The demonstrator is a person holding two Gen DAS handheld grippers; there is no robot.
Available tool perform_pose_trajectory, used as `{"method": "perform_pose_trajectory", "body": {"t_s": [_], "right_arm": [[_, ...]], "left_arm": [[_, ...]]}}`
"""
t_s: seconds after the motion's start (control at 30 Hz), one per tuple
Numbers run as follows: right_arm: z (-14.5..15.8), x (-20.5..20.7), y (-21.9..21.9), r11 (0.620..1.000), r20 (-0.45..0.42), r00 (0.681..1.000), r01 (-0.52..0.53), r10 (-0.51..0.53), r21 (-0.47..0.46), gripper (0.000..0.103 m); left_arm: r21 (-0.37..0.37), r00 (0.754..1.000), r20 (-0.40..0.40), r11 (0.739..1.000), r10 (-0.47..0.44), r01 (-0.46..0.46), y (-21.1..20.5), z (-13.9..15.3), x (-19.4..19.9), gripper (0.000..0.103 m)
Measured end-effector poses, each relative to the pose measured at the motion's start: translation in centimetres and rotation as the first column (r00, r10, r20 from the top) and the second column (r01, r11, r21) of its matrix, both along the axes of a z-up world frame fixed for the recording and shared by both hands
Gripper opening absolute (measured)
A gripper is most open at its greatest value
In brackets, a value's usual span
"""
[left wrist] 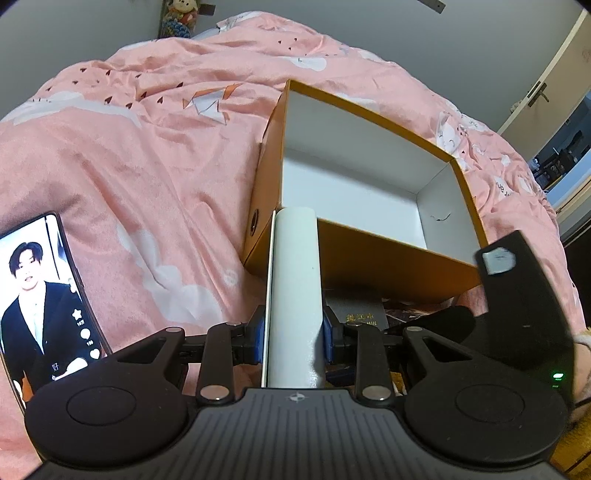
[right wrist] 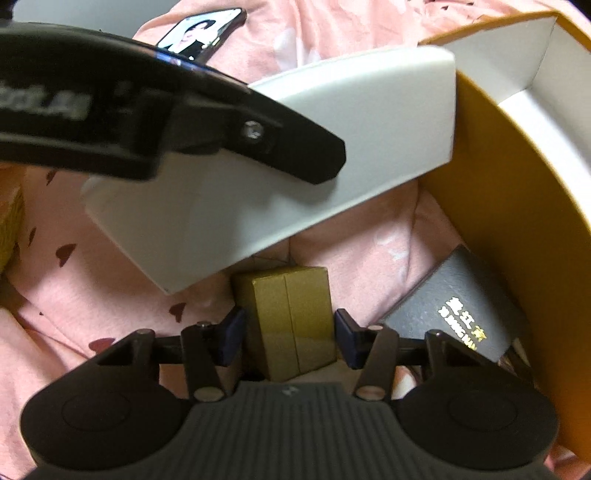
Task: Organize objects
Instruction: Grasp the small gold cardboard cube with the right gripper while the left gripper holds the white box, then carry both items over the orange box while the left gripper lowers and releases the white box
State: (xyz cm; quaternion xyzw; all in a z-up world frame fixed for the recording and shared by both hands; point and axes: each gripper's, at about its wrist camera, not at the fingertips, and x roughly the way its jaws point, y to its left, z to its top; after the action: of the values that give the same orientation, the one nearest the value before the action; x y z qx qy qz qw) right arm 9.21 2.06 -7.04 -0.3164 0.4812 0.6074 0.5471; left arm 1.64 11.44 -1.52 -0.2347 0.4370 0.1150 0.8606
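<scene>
In the left wrist view my left gripper (left wrist: 295, 332) is shut on a flat white box (left wrist: 295, 280) held edge-on, its far end at the near wall of an open orange box (left wrist: 388, 266) with a bare white inside. The right wrist view shows that white box (right wrist: 332, 147) slanting overhead, one black left finger (right wrist: 258, 129) across it. Below, my right gripper (right wrist: 290, 332) straddles a small gold box (right wrist: 291, 317) standing on the pink duvet (right wrist: 92, 266), blue pads against both its sides.
A dark book with gold lettering (right wrist: 454, 306) lies against the orange box's outer wall (right wrist: 517, 221). A lit phone (left wrist: 40, 295) rests on the duvet to the left. A door (left wrist: 546, 81) stands at the far right, and a soft toy (left wrist: 181, 14) by the wall.
</scene>
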Motion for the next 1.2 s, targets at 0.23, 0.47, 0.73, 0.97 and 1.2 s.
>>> {"method": "perform_pose_trajectory", "body": {"t_s": [0.23, 0.47, 0.73, 0.97, 1.2], "right_arm": [[4.9, 1.0, -3.2, 0.990, 0.061, 0.993, 0.090, -0.097, 0.107, 0.051], [10.5, 4.3, -7.5, 0.941, 0.074, 0.959, 0.252, -0.275, 0.226, 0.051], [14.5, 8.4, -8.6, 0.842, 0.116, 0.873, 0.409, -0.473, 0.352, 0.051], [9.7, 15.2, -6.9, 0.779, 0.109, 0.788, 0.561, -0.606, 0.279, 0.051], [4.3, 18.3, -7.1, 0.762, 0.037, 0.771, 0.620, -0.636, 0.188, 0.051]], "left_arm": [[0.006, 0.997, 0.077, 1.000, 0.006, -0.007, -0.2, 2.1, -0.5, 0.032], [0.045, 0.987, 0.157, 0.999, -0.026, 0.020, -0.7, 5.3, 0.5, 0.032], [0.197, 0.975, 0.196, 0.978, -0.106, 0.066, -0.8, 8.7, 7.5, 0.032], [0.317, 0.991, 0.029, 0.941, -0.130, 0.114, -2.1, 4.2, 17.0, 0.032], [0.567, 0.985, -0.151, 0.810, -0.078, 0.151, -4.8, -2.7, 19.3, 0.033]]}}
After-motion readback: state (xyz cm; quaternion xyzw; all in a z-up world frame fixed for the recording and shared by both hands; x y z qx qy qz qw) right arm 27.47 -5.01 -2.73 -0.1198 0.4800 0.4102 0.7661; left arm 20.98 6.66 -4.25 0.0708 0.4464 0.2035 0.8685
